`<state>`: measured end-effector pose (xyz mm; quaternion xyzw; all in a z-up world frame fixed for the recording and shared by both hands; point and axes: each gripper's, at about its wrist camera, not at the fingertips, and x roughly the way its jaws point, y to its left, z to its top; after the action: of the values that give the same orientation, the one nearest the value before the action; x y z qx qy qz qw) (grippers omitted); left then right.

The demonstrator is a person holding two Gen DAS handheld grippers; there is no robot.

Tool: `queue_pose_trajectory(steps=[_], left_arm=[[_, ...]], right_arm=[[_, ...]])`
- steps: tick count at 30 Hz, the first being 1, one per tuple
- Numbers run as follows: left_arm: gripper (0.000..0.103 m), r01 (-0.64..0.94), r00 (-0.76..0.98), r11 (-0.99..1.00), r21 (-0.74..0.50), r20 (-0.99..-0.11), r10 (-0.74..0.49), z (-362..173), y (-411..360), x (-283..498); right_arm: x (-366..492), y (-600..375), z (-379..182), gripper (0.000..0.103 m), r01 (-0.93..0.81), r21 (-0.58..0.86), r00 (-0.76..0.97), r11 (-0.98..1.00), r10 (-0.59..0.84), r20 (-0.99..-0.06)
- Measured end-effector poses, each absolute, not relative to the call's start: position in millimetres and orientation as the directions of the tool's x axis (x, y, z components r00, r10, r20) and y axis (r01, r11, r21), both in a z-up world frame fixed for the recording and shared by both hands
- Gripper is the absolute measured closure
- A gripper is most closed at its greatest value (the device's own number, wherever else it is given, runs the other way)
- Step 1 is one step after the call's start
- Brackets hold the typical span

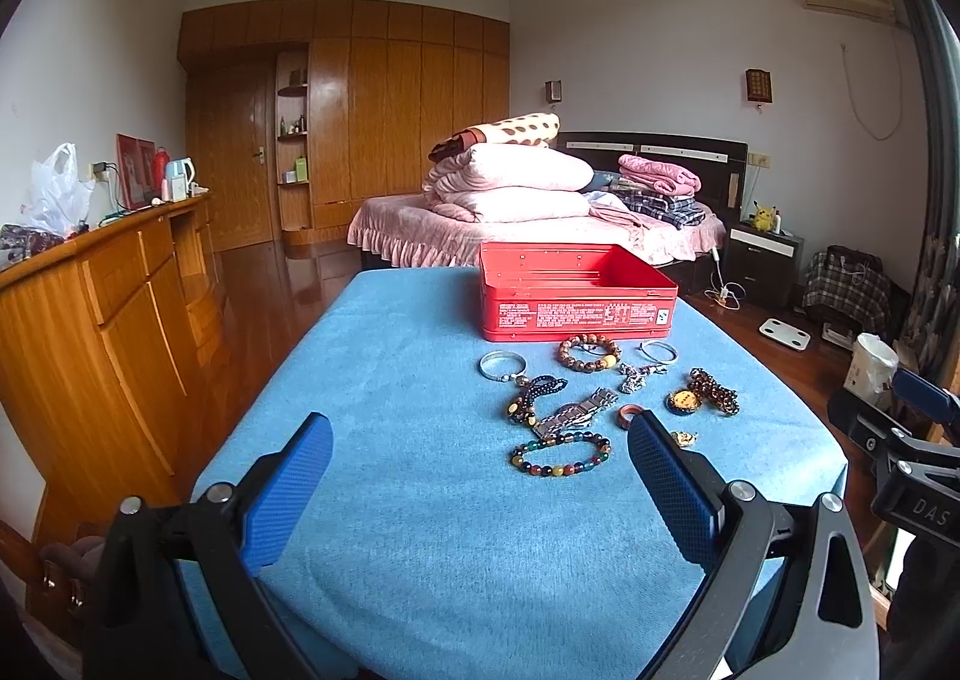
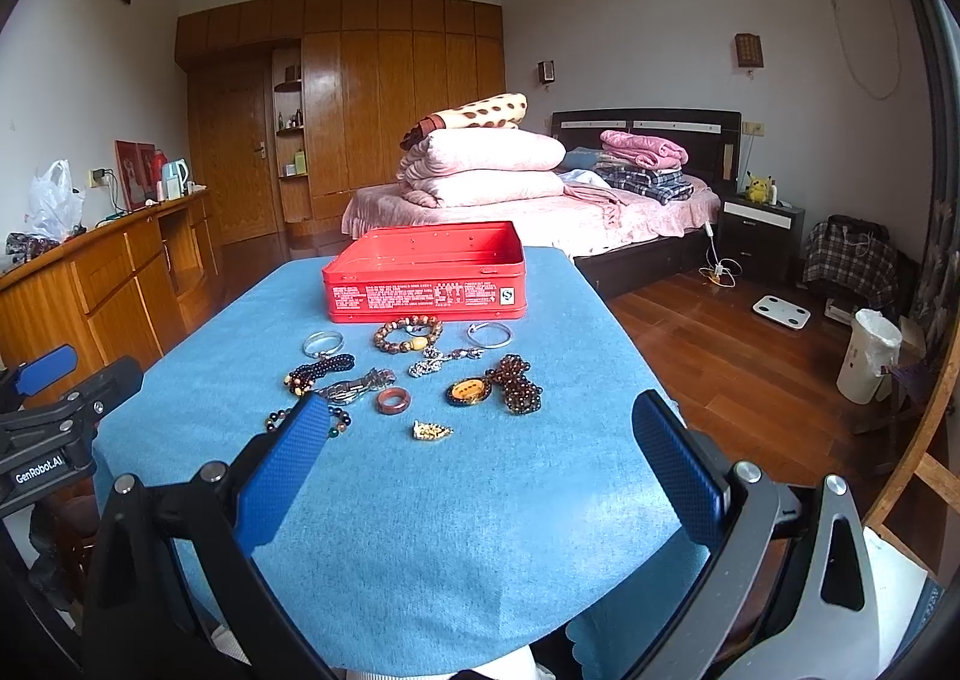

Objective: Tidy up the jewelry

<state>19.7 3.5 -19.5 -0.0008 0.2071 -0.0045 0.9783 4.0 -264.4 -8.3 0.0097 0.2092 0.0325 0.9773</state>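
An open red tin box (image 1: pixel 576 293) (image 2: pixel 427 273) stands at the far end of the blue-clothed table (image 1: pixel 420 440) (image 2: pixel 450 530). In front of it lies scattered jewelry: a brown bead bracelet (image 1: pixel 589 351) (image 2: pixel 408 334), two silver bangles (image 1: pixel 503 365) (image 2: pixel 489 333), a multicoloured bead bracelet (image 1: pixel 561 455), a metal watch (image 1: pixel 576 410) (image 2: pixel 357 385), a reddish ring (image 2: pixel 393 400), an amber pendant (image 2: pixel 469 391), dark bead strands (image 2: pixel 519 383) and a small gold charm (image 2: pixel 432 430). My left gripper (image 1: pixel 480 431) is open over the near cloth, holding nothing. My right gripper (image 2: pixel 483 410) is open too, short of the jewelry.
A wooden sideboard (image 1: pixel 108 284) runs along the left wall. A bed (image 2: pixel 540 206) piled with pink quilts stands behind the table. Right of the table are wooden floor, a white bin (image 2: pixel 867 356) and a scale (image 2: pixel 781 312).
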Motion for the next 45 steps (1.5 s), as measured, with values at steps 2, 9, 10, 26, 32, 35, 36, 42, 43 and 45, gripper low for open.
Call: queue_pose_trajectory(steps=[2,9,10,26,32,35,36,42,43,45], left_arm=[[0.006,0.012,0.913,1.000,-0.007,-0.408,-0.014,-22,4,24],[0.006,0.019,0.932,1.000,-0.004,-0.361,-0.019,-41,7,41],[0.006,0.017,0.933,1.000,0.002,-0.359,-0.015,-46,8,46],[0.007,0.052,0.909,0.998,-0.035,-0.413,-0.062,-93,14,95],[0.007,0.050,0.903,0.998,-0.043,-0.425,-0.063,-101,15,104],[0.007,0.060,0.900,0.997,-0.055,-0.429,-0.077,-104,14,108],[0.007,0.063,0.900,0.997,-0.054,-0.429,-0.080,-105,13,109],[0.007,0.080,0.888,0.995,-0.066,-0.449,-0.101,-112,12,116],[0.007,0.082,0.886,0.994,-0.070,-0.452,-0.104,-113,12,117],[0.007,0.087,0.883,0.993,-0.077,-0.456,-0.112,-114,11,119]], right_arm=[[8,-264,-13,0.005,-0.060,0.038,0.911,0.997,0.070,-0.405],[27,-265,-35,0.005,-0.073,0.067,0.920,0.995,0.094,-0.381],[32,-265,-41,0.005,-0.075,0.070,0.918,0.995,0.096,-0.385],[94,-243,-102,0.029,-0.158,0.089,0.859,0.983,0.182,-0.479],[106,-238,-109,0.035,-0.162,0.057,0.866,0.985,0.170,-0.470],[111,-233,-111,0.042,-0.168,0.029,0.869,0.985,0.162,-0.467],[113,-231,-112,0.045,-0.171,0.017,0.871,0.985,0.160,-0.464],[114,-227,-114,0.063,-0.211,-0.011,0.877,0.977,0.184,-0.444],[113,-226,-114,0.064,-0.216,-0.020,0.878,0.976,0.185,-0.442],[114,-225,-114,0.069,-0.232,-0.025,0.877,0.972,0.198,-0.438]])
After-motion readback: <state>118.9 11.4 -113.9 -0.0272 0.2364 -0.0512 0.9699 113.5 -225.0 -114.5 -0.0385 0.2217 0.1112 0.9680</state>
